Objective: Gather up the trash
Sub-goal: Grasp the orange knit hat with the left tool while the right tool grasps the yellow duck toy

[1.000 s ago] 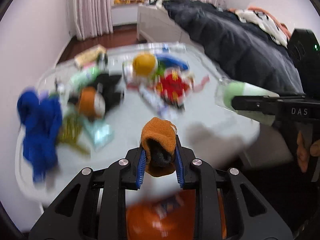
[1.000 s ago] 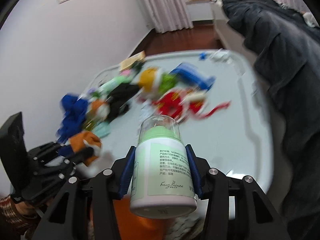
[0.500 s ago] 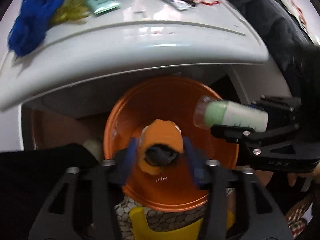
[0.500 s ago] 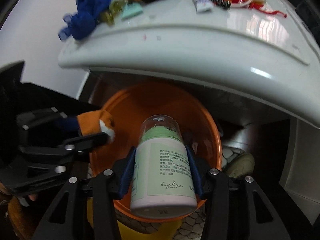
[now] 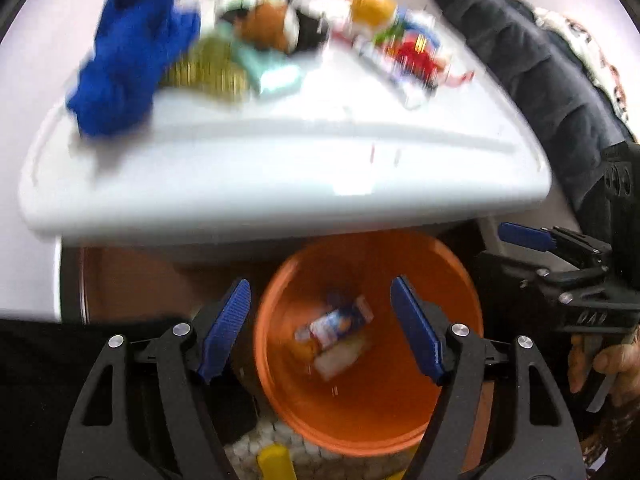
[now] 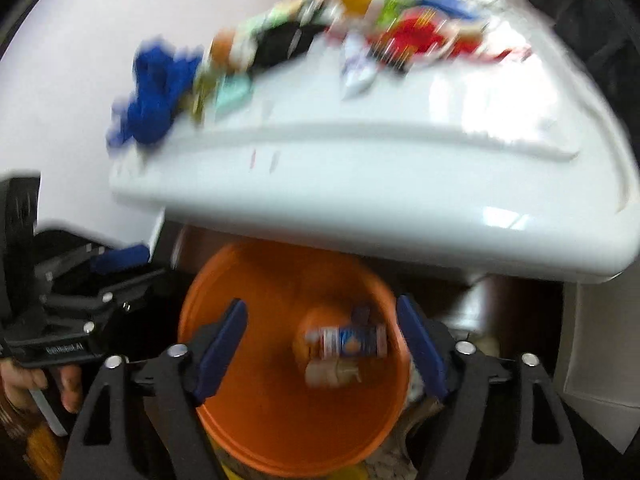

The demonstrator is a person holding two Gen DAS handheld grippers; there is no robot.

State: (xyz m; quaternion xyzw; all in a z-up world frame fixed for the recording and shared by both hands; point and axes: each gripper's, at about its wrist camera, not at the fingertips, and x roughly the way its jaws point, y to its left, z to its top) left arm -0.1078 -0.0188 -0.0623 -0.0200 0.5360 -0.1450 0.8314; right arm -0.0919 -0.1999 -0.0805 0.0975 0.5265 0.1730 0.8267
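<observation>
An orange bin (image 5: 452,376) stands on the floor under the white table's (image 5: 280,176) front edge; it also shows in the right wrist view (image 6: 280,420). Trash lies in it, a blurred carton or bottle (image 5: 340,322) (image 6: 348,340). My left gripper (image 5: 320,322) is open and empty above the bin. My right gripper (image 6: 320,340) is open and empty above the bin too; it shows at the right of the left wrist view (image 5: 528,240). More trash lies on the table: a blue cloth (image 5: 128,48), an orange toy (image 5: 272,26), red scraps (image 5: 416,58).
A dark duvet on a bed (image 5: 520,52) lies right of the table. A white wall (image 5: 24,80) is on the left. The table edge (image 6: 360,216) overhangs the bin. A yellow object (image 5: 274,460) lies on the floor by the bin.
Both grippers have opened over the bin. The orange sock has left my left gripper and the green bottle has left my right gripper. Both views tilted up toward the table.
</observation>
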